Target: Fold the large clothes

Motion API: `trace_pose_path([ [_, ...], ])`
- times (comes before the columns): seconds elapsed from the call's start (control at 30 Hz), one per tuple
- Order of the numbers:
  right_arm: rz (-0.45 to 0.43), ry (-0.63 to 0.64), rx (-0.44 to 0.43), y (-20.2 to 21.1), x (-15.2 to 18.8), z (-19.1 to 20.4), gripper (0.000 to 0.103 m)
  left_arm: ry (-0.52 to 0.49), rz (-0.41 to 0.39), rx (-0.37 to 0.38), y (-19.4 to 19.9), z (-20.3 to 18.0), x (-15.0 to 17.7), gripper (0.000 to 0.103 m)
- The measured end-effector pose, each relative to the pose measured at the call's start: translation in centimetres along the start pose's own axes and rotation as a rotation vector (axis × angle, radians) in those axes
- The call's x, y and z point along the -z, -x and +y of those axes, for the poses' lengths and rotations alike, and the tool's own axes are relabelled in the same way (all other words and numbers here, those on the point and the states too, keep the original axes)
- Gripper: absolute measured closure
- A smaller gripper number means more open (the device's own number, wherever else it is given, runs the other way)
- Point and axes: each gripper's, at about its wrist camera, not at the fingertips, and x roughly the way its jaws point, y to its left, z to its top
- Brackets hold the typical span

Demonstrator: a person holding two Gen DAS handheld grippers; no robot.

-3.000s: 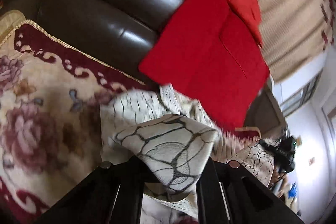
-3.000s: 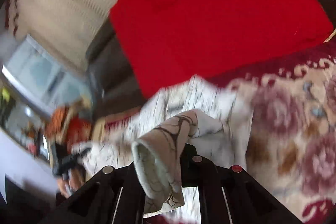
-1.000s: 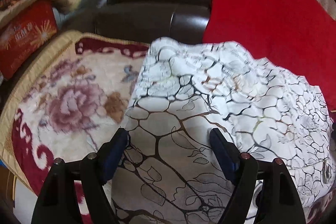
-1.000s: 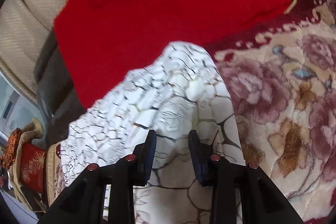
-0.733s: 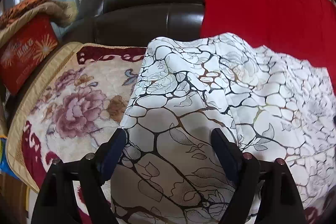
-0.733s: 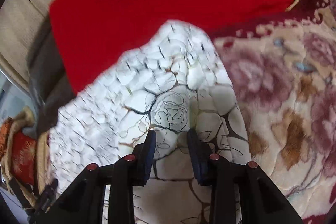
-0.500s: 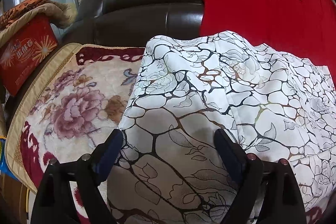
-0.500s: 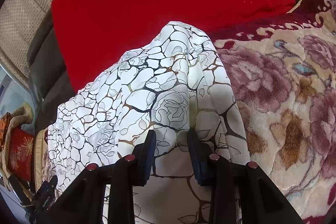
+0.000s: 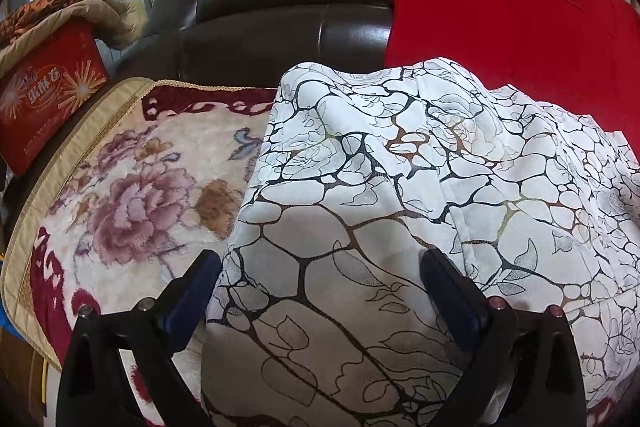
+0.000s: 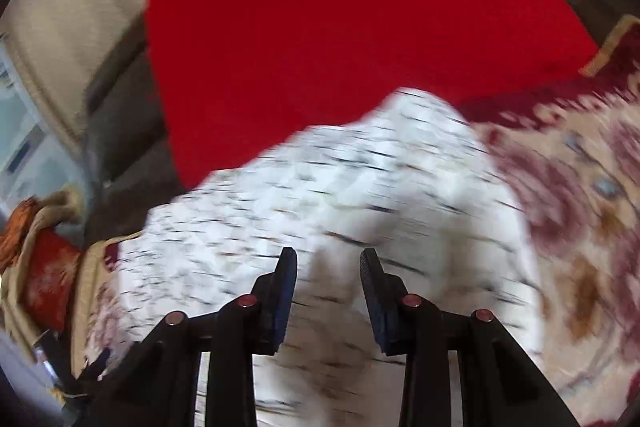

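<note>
- Currently, left wrist view: our left gripper [image 9: 320,291] is spread wide, blue pads [image 9: 450,301] on either side of the white garment with black crackle-and-rose print [image 9: 400,187], nothing pinched. We read it as released.
- The garment lies in a mound on the cream-and-maroon floral plush blanket [image 9: 132,195] that covers the seat of the dark brown leather sofa [image 9: 288,3]. Its far edge reaches the big red cushion [image 9: 500,7] leaning on the backrest; touching or just short of it, we can't tell.
- A red printed gift box [image 9: 44,95] sits off to the left, well apart from the work.
- Right wrist view: heavily motion-blurred. Our right gripper [image 10: 328,283] shows a clear gap between its pads [image 10: 286,291], cloth visible through the gap, so we read it as let go too.
- Same garment [image 10: 340,187] fills the lower middle, red cushion [image 10: 340,27] behind, blanket [image 10: 580,207] to the right.
- Progress, our judgement: cloth looks doubled over, one seam line running front to back, so at least one fold seems laid down. Neither gripper holds anything.
- Left to do, likely: flatten the hump, square the edges, maybe one more fold. Final shape isn't readable from this close.
</note>
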Motion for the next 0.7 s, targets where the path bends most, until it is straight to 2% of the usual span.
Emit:
trace_pose_path([
  [0.13, 0.074, 0.002, -0.112, -3.0, -0.8, 3.6, 0.066, -0.005, -0.008, 0.008, 0.0, 0.1, 0.1, 0.003],
  [0.23, 0.117, -0.002, -0.140, -5.4, -1.1, 6.2, 0.064, -0.004, -0.010, 0.011, 0.0, 0.1, 0.1, 0.003],
  [0.27, 0.138, 0.002, -0.146, -6.4, -1.2, 7.0, 0.052, -0.005, -0.012, 0.010, 0.0, 0.1, 0.1, 0.003],
  [0.33, 0.190, -0.024, -0.151, -9.0, -1.0, 8.2, 0.037, -0.009, -0.015, 0.007, 0.0, 0.0, 0.1, 0.003],
  [0.4, 0.253, -0.024, -0.119, -11.6, -0.6, 8.7, 0.037, -0.012, -0.017, 0.001, -0.1, -0.1, 0.2, 0.003],
  [0.43, 0.297, -0.009, -0.071, -13.3, -0.1, 9.0, 0.036, -0.014, -0.016, -0.004, -0.2, -0.2, 0.2, 0.003],
  [0.5, 0.296, -0.004, -0.050, -14.2, 0.3, 8.9, 0.036, -0.021, -0.018, -0.016, -0.2, -0.5, 0.3, 0.002],
  [0.6, 0.282, -0.012, -0.069, -13.6, 0.1, 8.7, 0.037, -0.018, -0.013, -0.024, -0.2, -0.5, 0.3, 0.002],
  [0.7, 0.275, -0.060, -0.131, -11.8, -0.4, 7.6, 0.037, 0.015, 0.016, -0.014, -0.4, -0.1, 0.3, 0.002],
])
